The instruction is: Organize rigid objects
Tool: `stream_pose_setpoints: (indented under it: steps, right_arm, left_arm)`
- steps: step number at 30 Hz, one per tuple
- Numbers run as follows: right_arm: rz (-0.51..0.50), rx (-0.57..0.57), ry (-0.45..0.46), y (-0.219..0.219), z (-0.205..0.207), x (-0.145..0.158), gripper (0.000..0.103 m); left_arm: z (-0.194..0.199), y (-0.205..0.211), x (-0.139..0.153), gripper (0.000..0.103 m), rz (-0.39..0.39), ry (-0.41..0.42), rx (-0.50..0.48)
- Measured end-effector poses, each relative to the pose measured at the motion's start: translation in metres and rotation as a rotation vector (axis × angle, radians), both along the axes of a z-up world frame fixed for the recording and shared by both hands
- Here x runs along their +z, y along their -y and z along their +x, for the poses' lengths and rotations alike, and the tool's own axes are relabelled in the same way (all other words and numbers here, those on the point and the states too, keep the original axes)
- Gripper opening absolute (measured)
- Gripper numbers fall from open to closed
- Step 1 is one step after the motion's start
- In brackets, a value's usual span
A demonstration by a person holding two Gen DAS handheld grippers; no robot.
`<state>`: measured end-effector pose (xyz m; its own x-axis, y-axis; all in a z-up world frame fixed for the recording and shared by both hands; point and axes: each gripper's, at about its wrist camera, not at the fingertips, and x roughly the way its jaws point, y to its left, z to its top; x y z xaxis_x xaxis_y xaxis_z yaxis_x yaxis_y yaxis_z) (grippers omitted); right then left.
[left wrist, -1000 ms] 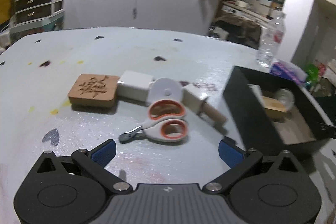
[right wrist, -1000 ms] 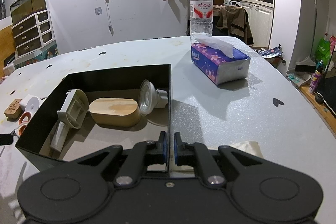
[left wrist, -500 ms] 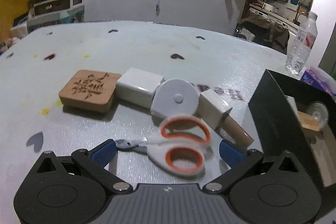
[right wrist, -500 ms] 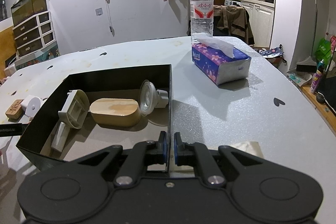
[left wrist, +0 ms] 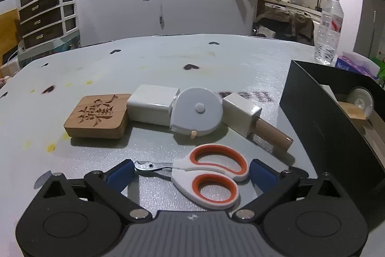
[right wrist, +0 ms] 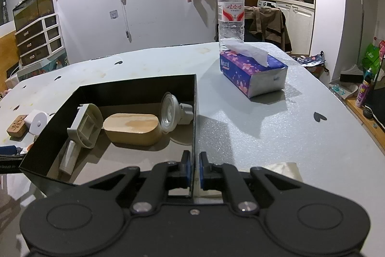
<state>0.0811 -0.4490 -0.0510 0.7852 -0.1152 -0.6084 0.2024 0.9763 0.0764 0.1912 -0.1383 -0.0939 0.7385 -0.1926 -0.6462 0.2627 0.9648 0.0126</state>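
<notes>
White scissors with orange handle rings lie flat on the table between the fingers of my open left gripper. Behind them stand a carved wooden block, a white box, a round white tape measure and a white-capped brown tube. The black box holds a grey plastic part, an oval wooden piece and a clear suction cup. My right gripper is shut on the box's right wall.
A tissue pack and a water bottle stand behind the box on the right. The table's right edge drops to a cluttered floor. The black box also shows at the right of the left wrist view.
My left gripper has moved forward and down, so the scissors now lie between its open fingers. My right gripper has stayed on the box wall.
</notes>
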Motion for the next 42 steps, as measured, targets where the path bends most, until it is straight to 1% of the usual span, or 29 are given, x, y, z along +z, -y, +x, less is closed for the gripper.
stream_pose_setpoints:
  steps: [5,11,12,14,15,16,24,28,35,41,42]
  right_arm:
    - [0.000,0.000,0.000,0.000,0.000,0.000,0.007]
    - [0.001,-0.001,0.001,0.000,0.000,0.000,0.007]
    - [0.001,-0.001,0.000,0.000,0.000,0.000,0.007]
    - [0.000,-0.001,0.000,0.000,0.000,0.000,0.007]
    - [0.000,-0.001,0.000,0.000,0.000,0.000,0.007]
    - [0.001,-0.001,0.000,0.000,0.000,0.000,0.007]
    - [0.003,-0.001,0.000,0.000,0.000,0.000,0.007]
    - [0.002,-0.001,0.000,0.000,0.000,0.001,0.007]
    - [0.001,-0.001,0.000,0.000,0.000,0.001,0.007]
    - [0.001,-0.001,-0.001,0.000,0.000,0.001,0.007]
    - [0.002,-0.001,0.000,0.000,0.000,0.001,0.007]
  left_arm:
    - [-0.003,-0.002,-0.002,0.103,0.001,0.007,-0.037]
    - [-0.006,-0.005,-0.003,0.102,0.000,0.021,-0.076]
    - [-0.007,-0.006,-0.003,0.099,0.002,0.024,-0.077]
    - [-0.008,-0.006,-0.001,0.086,-0.002,0.038,-0.086]
    - [-0.008,-0.007,0.001,0.069,-0.008,0.048,-0.088]
    - [-0.007,-0.007,0.003,0.066,-0.011,0.046,-0.086]
    - [-0.007,-0.009,0.003,0.065,-0.010,0.043,-0.096]
    - [-0.011,-0.011,0.007,0.065,-0.026,0.056,-0.093]
    - [-0.027,-0.017,0.035,0.065,-0.070,0.140,-0.089]
    - [-0.043,-0.012,0.060,0.064,-0.091,0.198,-0.126]
    - [-0.046,-0.010,0.064,0.053,-0.092,0.206,-0.136]
